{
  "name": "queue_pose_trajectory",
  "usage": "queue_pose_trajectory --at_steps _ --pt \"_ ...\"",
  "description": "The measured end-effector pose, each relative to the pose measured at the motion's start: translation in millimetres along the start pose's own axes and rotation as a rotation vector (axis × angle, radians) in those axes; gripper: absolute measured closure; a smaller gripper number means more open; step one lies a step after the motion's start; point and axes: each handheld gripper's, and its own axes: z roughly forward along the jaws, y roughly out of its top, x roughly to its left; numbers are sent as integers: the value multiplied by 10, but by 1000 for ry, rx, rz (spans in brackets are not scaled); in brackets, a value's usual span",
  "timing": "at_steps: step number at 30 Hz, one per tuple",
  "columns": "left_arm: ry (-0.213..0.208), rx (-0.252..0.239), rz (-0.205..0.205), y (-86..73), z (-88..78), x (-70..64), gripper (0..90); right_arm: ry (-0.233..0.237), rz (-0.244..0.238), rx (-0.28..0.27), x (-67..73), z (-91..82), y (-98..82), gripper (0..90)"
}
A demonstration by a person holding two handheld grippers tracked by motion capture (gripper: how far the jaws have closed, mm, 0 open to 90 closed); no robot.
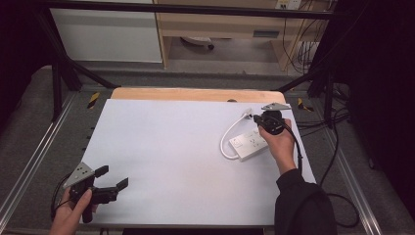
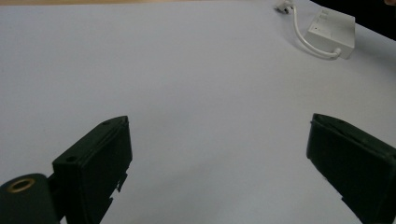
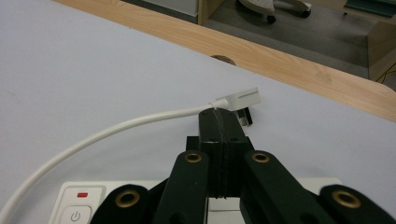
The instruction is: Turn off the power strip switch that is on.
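Note:
A white power strip (image 1: 249, 143) lies at the right of the white table top (image 1: 161, 147), its white cord (image 1: 226, 139) looping round to a flat plug (image 1: 247, 113). My right gripper (image 1: 259, 119) hovers over the strip, jaws shut together. In the right gripper view its tips (image 3: 218, 114) sit right at the plug (image 3: 240, 98), where the cord (image 3: 93, 137) joins it; I cannot tell whether they pinch it. The strip's power button (image 3: 77, 215) is below. My left gripper (image 1: 110, 177) rests open near the front left edge, with bare table between its jaws (image 2: 219, 135).
A wooden strip (image 1: 195, 94) with a cable hole (image 1: 231, 101) borders the table's far edge. Metal frame rails run along both sides. Black cables (image 1: 337, 147) hang off the right side. The left gripper view shows the power strip (image 2: 331, 30) far off.

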Motion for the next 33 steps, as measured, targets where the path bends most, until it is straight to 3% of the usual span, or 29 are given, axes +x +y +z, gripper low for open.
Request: queue_pose_trajectory --at_steps 33 --pt "2 0 4 1 -3 4 68 -4 14 8 24 84 -177 900"
